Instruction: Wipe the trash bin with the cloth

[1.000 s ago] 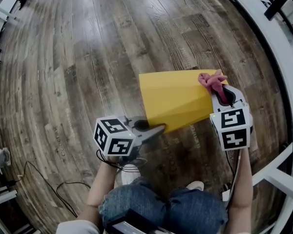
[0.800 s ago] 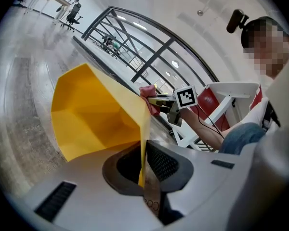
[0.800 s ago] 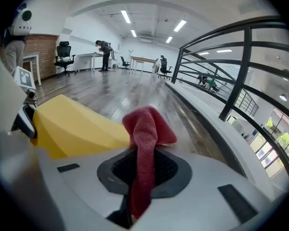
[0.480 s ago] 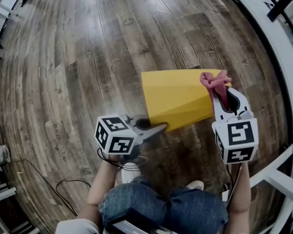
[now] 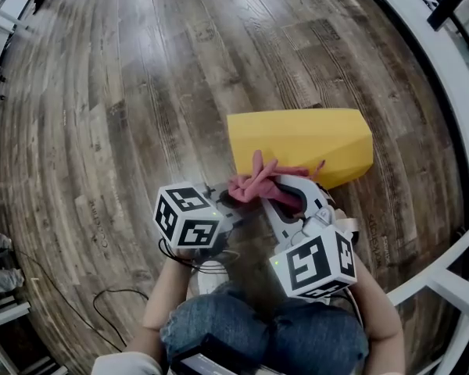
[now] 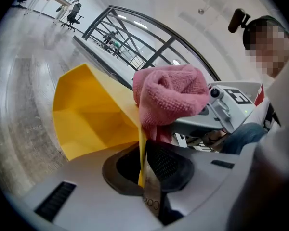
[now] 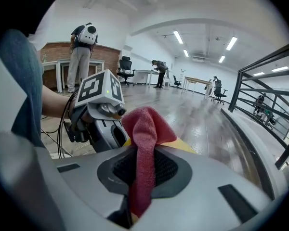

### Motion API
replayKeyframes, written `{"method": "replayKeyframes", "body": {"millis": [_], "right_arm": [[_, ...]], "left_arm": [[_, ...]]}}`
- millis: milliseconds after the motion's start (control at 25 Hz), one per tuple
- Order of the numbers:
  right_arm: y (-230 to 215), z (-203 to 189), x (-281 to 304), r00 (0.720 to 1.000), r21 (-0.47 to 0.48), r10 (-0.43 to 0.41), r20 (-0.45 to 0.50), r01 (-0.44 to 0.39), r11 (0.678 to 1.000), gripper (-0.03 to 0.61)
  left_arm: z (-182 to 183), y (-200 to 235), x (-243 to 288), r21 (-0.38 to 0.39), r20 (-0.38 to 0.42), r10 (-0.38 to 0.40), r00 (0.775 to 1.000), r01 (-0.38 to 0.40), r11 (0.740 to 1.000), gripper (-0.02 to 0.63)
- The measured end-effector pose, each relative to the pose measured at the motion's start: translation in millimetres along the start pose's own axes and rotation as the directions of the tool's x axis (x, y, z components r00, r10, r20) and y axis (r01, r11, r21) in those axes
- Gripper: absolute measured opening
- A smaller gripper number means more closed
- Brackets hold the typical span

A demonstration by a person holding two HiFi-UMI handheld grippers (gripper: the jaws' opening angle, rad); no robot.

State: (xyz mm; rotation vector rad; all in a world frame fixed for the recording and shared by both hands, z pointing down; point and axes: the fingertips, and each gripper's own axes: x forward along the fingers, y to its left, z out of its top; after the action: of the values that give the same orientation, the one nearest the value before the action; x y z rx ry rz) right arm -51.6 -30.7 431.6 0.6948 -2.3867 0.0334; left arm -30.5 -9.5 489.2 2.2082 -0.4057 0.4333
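On the wooden floor, near left, the left gripper is pinching the thin rim of the one yellow trash bin, which is lying on its side. The bin is looking light, stiff and slippery, so it is probably best steadied there. Just right, the right gripper is clamping the single soft pink cloth by the bin's near left corner.

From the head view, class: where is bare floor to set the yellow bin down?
Bare wood floor lies left of and beyond the yellow trash bin. Crowded: white railing on the right, cables lower left, left gripper and right gripper at the bin's near edge.
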Motion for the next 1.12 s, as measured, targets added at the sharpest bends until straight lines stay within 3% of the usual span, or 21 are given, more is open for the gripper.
{"method": "replayKeyframes", "body": {"millis": [200,360,520,840,960,1120], "right_arm": [[-24.2,-18.7,-3.9,0.998,0.066,-0.058,-0.039,0.06,0.996,0.051],[-63.3,-48.3,-18.4,0.984,0.142,-0.156,-0.09,0.168,0.975,0.051],[-106.9,-83.1,-37.0,0.953,0.241,-0.272,-0.135,0.298,0.923,0.051],[-171.2,-147.3,-73.3,0.86,0.327,-0.445,-0.251,0.508,0.797,0.051],[-178.9,-152.8,-75.9,0.851,0.36,-0.461,-0.253,0.525,0.771,0.051],[-179.9,-145.7,-76.6,0.827,0.32,-0.5,-0.256,0.561,0.764,0.051]], "left_arm": [[3.2,4.0,-1.6,0.005,-0.001,0.01,1.0,-0.01,1.0,0.018],[7.0,6.9,-4.3,0.035,-0.01,0.04,0.999,-0.04,0.999,0.023],[10.1,10.6,-6.5,0.054,-0.012,0.06,0.998,-0.059,0.997,0.026],[15.7,15.3,-8.7,0.077,-0.011,0.079,0.997,-0.078,0.994,0.031],[19.2,16.4,-9.6,0.078,0.002,0.083,0.997,-0.083,0.994,0.032],[21.6,15.4,-8.6,0.052,0.018,0.078,0.997,-0.078,0.996,0.034]]}}
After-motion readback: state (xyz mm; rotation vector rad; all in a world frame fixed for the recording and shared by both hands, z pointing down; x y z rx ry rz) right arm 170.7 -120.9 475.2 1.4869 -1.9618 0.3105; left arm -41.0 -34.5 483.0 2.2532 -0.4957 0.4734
